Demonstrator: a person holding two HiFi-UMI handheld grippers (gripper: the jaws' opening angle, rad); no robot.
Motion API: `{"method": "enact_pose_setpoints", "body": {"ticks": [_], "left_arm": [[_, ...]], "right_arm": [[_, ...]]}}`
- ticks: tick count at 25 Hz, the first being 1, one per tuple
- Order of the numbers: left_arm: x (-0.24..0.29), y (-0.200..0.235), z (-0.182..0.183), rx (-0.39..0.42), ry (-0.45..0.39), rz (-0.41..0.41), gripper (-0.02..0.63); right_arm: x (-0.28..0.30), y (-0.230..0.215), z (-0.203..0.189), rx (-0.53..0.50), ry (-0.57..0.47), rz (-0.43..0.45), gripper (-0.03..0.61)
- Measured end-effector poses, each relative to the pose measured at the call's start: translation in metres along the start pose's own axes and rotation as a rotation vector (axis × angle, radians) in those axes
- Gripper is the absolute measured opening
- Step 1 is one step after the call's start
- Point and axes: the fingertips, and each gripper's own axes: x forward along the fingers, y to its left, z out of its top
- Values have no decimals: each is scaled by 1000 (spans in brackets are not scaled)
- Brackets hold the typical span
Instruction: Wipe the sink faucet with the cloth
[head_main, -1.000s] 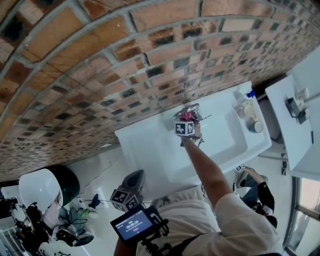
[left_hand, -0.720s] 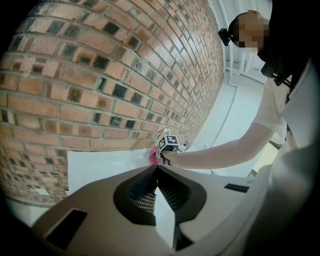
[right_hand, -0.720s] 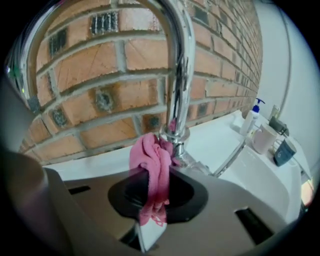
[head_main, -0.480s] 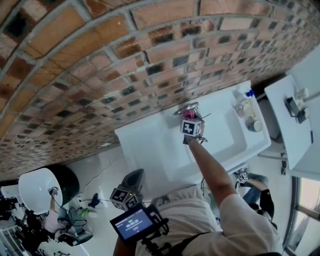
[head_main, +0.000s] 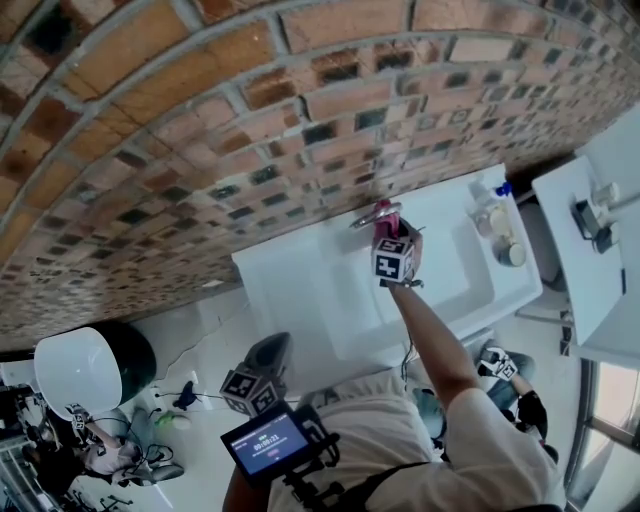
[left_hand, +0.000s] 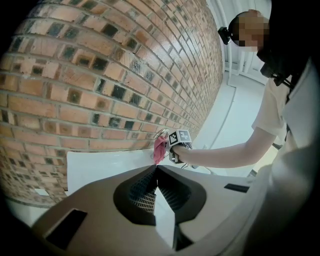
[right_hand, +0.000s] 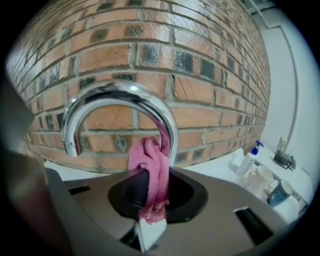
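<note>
A chrome arched faucet (right_hand: 120, 100) rises from the white sink (head_main: 300, 290) against the brick wall. My right gripper (right_hand: 150, 205) is shut on a pink cloth (right_hand: 150, 170) and presses it against the right leg of the arch. In the head view the cloth (head_main: 381, 212) sits at the faucet (head_main: 365, 219), with the right gripper (head_main: 384, 230) just below it. The left gripper view shows the same cloth (left_hand: 160, 148) from afar. My left gripper (head_main: 266, 358) hangs low, away from the sink, its jaws shut on nothing (left_hand: 156, 182).
A soap pump bottle (head_main: 490, 205) and cups (head_main: 510, 252) stand on the sink's right end; they also show in the right gripper view as the bottle (right_hand: 248, 159) and cups (right_hand: 280, 192). A white counter (head_main: 575, 250) lies further right. The brick wall (head_main: 250, 120) backs the sink.
My right gripper has slid to the right along the faucet with the cloth in it. The left gripper has hardly moved.
</note>
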Motion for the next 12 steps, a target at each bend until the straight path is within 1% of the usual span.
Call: {"method": "enact_pose_setpoints", "body": {"ticks": [3, 5, 9, 12], "left_arm": [[-1, -1, 3, -2, -2, 0, -14], [-2, 0, 2, -5, -1, 2, -14], [-2, 0, 0, -6, 4, -1, -14], [-1, -2, 0, -1, 1, -6, -14]], "right_arm": [[-15, -2, 17, -18, -61, 8, 71], [-24, -2, 28, -52, -100, 12, 71], [-41, 3, 43, -203, -188, -5, 71], [-52, 8, 50, -281, -237, 5, 71]]}}
